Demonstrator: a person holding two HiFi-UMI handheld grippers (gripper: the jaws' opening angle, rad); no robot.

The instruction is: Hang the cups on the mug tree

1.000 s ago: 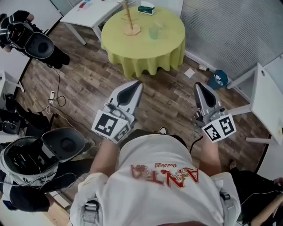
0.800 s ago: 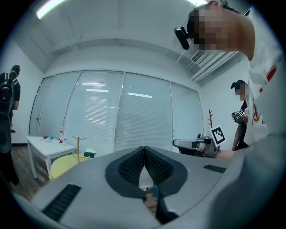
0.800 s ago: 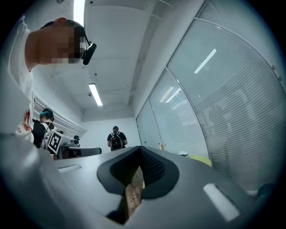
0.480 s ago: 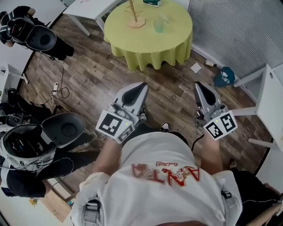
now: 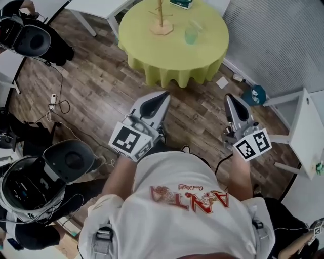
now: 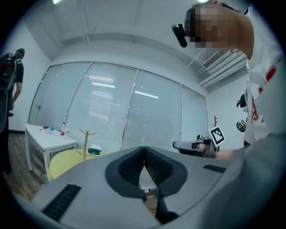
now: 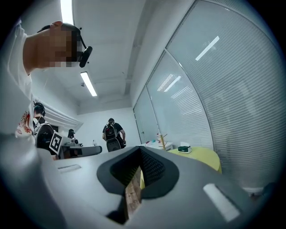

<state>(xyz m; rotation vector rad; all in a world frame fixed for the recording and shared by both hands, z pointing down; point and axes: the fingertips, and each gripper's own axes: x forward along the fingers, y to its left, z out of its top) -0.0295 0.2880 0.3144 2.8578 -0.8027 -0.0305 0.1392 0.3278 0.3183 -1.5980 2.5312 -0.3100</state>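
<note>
A wooden mug tree (image 5: 161, 23) stands on a round table with a yellow cloth (image 5: 172, 60) at the top of the head view. A translucent green cup (image 5: 191, 35) stands to its right on the cloth. Both grippers are held level over the wood floor, short of the table. My left gripper (image 5: 162, 95) is shut and empty, its jaws meeting at the tip (image 6: 144, 148). My right gripper (image 5: 231, 97) is shut too, with nothing in it (image 7: 140, 148). The mug tree (image 6: 85, 142) (image 7: 162, 141) shows small and far in both gripper views.
A green tissue box (image 5: 181, 3) sits at the table's far edge. White tables stand at the upper left (image 5: 96, 7) and at the right (image 5: 310, 126). Dark helmets and cables (image 5: 30, 177) lie on the floor at left. A person with a backpack (image 7: 112, 134) stands far off.
The view has moved towards the yellow table, which now looks larger and nearer. Both grippers have been carried forward with it and stay shut.
</note>
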